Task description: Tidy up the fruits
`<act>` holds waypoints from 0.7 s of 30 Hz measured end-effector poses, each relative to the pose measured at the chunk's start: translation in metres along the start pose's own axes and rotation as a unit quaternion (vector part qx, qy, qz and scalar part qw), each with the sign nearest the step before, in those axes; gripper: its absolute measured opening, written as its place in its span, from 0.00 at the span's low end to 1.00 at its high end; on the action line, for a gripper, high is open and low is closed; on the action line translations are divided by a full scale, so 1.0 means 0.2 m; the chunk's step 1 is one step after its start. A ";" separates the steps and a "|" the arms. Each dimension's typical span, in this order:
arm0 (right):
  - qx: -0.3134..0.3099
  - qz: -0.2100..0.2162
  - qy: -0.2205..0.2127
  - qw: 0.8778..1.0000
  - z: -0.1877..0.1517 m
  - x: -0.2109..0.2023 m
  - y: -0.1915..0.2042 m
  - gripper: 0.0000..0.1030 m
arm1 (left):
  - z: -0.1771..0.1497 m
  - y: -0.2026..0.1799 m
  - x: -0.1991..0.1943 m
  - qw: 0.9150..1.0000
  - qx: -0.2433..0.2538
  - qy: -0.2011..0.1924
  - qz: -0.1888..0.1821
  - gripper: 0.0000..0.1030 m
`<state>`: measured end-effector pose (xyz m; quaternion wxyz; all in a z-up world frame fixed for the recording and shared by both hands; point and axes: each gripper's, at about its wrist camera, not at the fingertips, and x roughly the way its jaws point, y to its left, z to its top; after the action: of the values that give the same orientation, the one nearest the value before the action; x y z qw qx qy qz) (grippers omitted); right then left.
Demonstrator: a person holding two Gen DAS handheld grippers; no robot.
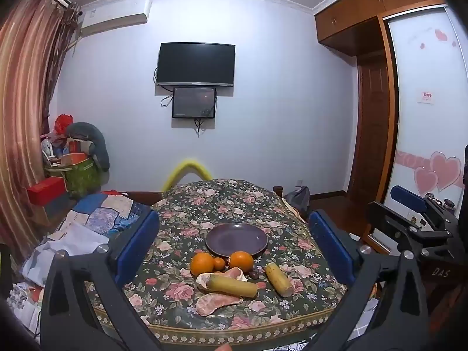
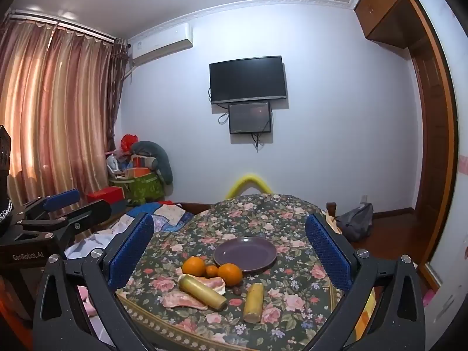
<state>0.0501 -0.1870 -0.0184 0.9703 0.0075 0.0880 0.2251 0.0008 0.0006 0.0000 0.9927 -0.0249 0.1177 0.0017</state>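
Note:
A purple plate [image 1: 237, 238] [image 2: 245, 253] sits empty on the floral tablecloth [image 1: 234, 201]. In front of it lie two oranges [image 1: 202, 263] [image 1: 240, 261], a small tangerine [image 1: 218, 263] between them, two yellow-green cane pieces [image 1: 232, 285] [image 1: 278, 279], two pink pomelo pieces [image 1: 216, 302] [image 1: 231, 273] and a small dark fruit [image 1: 254, 275]. In the right wrist view the oranges [image 2: 193, 266] [image 2: 230, 273] and cane pieces [image 2: 202, 292] [image 2: 254, 302] show too. My left gripper [image 1: 234, 248] and right gripper [image 2: 231, 251] are open and empty, held back above the table's near edge.
A bed with a patchwork cover [image 1: 96, 219] is left of the table. Boxes and bags [image 1: 76, 163] pile in the far left corner. A grey bag [image 2: 355, 222] lies on the floor at the right. A wardrobe [image 1: 374, 117] stands along the right wall.

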 end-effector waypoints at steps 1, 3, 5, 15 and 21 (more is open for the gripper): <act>0.002 0.000 0.004 1.000 0.00 0.00 0.00 1.00 | 0.00 0.00 0.00 1.000 0.002 -0.002 0.001 1.00; 0.001 -0.002 0.003 1.000 0.01 0.00 0.01 1.00 | 0.00 0.00 0.00 1.000 0.003 -0.003 0.001 1.00; 0.002 0.000 0.003 1.000 0.01 0.00 0.01 1.00 | -0.03 -0.02 0.00 1.000 0.003 -0.005 -0.001 1.00; -0.001 -0.009 0.004 1.000 -0.02 0.02 0.00 1.00 | -0.03 0.01 0.03 1.000 -0.004 -0.004 -0.003 1.00; 0.000 -0.010 0.002 1.000 -0.01 0.01 0.00 1.00 | -0.03 0.01 0.03 1.000 -0.003 -0.005 -0.003 1.00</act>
<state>0.0520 -0.1862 -0.0217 0.9724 0.0059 0.0897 0.2154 0.0059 0.0022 -0.0067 0.9933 -0.0280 0.1123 -0.0012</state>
